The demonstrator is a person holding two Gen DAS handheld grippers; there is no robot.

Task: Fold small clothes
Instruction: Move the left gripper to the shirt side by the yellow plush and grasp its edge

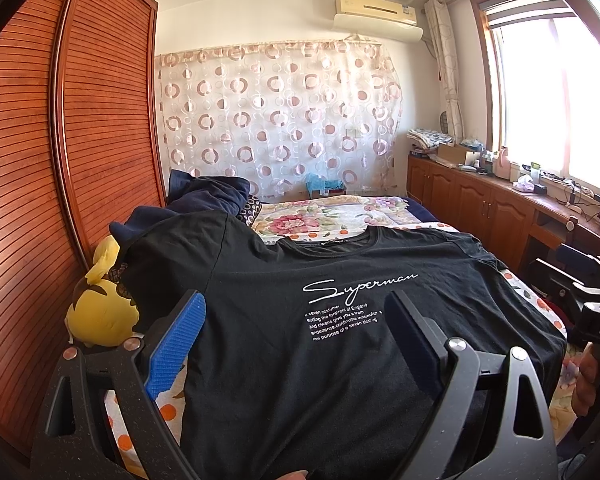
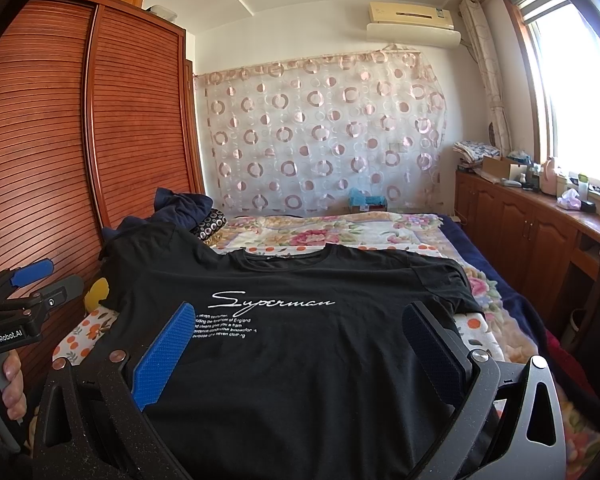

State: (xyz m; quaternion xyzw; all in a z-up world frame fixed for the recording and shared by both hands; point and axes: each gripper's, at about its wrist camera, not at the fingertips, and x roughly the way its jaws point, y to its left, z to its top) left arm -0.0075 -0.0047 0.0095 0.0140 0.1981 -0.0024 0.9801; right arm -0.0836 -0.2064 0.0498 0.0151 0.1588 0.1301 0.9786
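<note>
We are holding both tongs, left (image 1: 296,332) and right (image 2: 300,344), wide open above the black T-shirt (image 1: 340,352), its collar-to-hem axis running straight ahead.

Your bed (image 1: 392,210) wears a floral cover with an orange-dotted sheet along its near edges. The black T-shirt (image 1: 320,320) lies spread flat across it, print side up, collar toward the far end. At the left side you have a yellow plush (image 1: 102,308) beside the shirt's sleeve, and behind it a heap of dark blue clothes (image 1: 204,194).
</note>
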